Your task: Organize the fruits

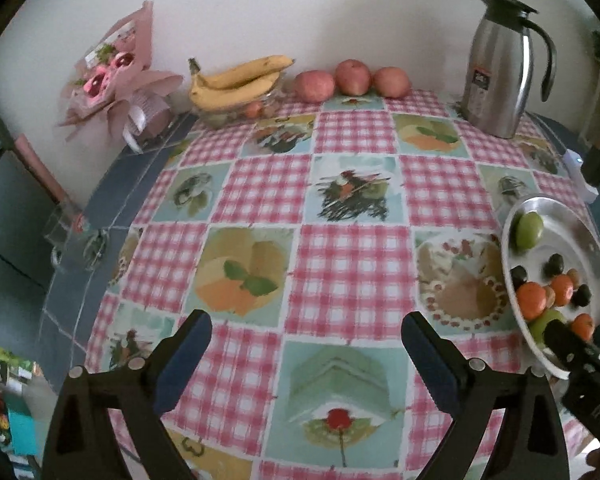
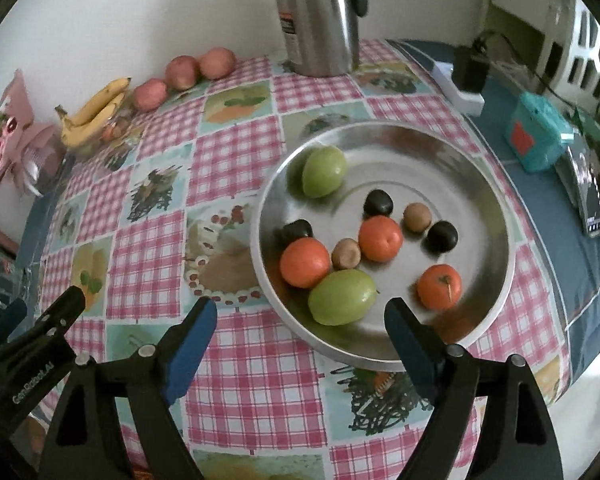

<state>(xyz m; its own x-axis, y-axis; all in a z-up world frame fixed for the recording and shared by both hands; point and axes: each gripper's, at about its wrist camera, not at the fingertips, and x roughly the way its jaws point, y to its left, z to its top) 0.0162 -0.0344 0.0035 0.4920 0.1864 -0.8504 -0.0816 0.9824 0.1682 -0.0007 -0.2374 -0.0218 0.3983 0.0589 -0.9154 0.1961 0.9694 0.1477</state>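
Note:
A round metal plate (image 2: 484, 208) on the checked tablecloth holds two green fruits (image 2: 342, 297), three oranges (image 2: 380, 238), two small brown kiwis (image 2: 346, 254) and three dark fruits (image 2: 378, 203). My right gripper (image 2: 302, 320) hovers open over the plate's near rim, with nothing between its blue pads. My left gripper (image 1: 306, 346) stands open above bare tablecloth, left of the plate (image 1: 572, 216). Along the far wall lie three red apples (image 1: 353, 76) and a bunch of bananas (image 1: 236, 80) on a glass dish. The right gripper (image 1: 576, 344) shows at the lower right of the left wrist view.
A steel jug (image 1: 500, 68) stands at the back right. A pink bouquet (image 1: 112, 76) leans in the back left corner. Beyond the plate lie a white power strip (image 2: 460, 88), a teal box (image 2: 536, 140) and a dark booklet. The table edge drops off at left.

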